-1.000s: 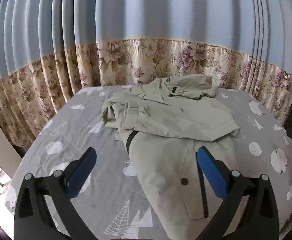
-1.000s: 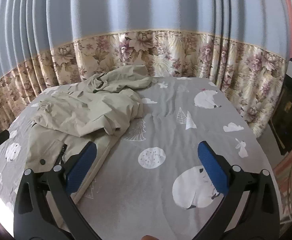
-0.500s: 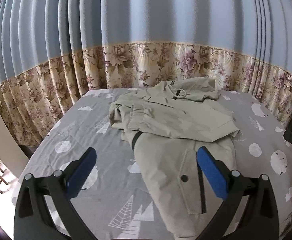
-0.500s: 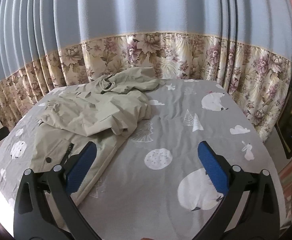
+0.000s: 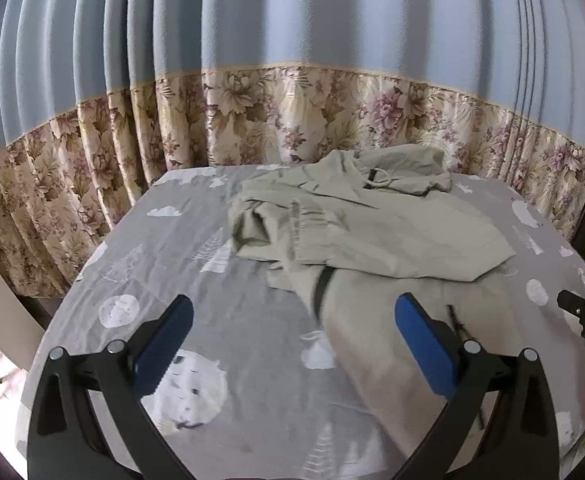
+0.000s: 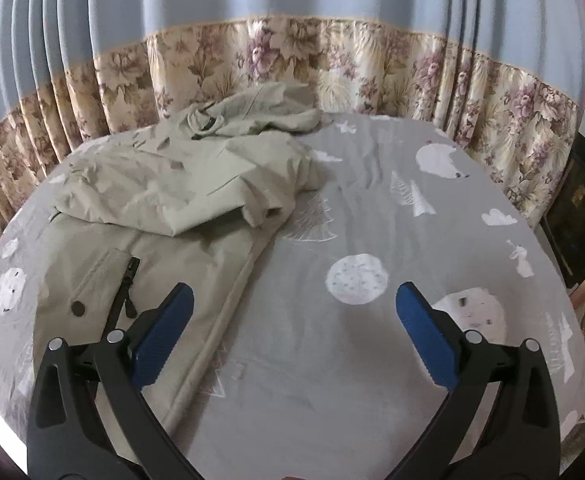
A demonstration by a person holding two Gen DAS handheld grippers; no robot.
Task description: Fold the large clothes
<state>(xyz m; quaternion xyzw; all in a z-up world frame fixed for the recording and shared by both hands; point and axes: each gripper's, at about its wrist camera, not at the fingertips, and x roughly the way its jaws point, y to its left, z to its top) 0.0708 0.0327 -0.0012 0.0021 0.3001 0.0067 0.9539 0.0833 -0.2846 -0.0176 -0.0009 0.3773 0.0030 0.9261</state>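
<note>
Behind, curtain (image 5: 292,112) borders bed (image 5: 220,304) bearing jacket (image 5: 372,232).

Two identical handheld grippers are shown, each built from matte black plastic arms that fork into a wide V, with the left gripper (image 5: 292,336) and the right gripper (image 6: 292,332) seen from their own wrist cameras. Each finger is tipped with a long, flat, dark blue pad (image 5: 422,346) with a finely ribbed texture (image 6: 163,334), and round silver screw heads (image 5: 471,346) are set at the linkage joints behind the pads (image 6: 114,336)
</note>
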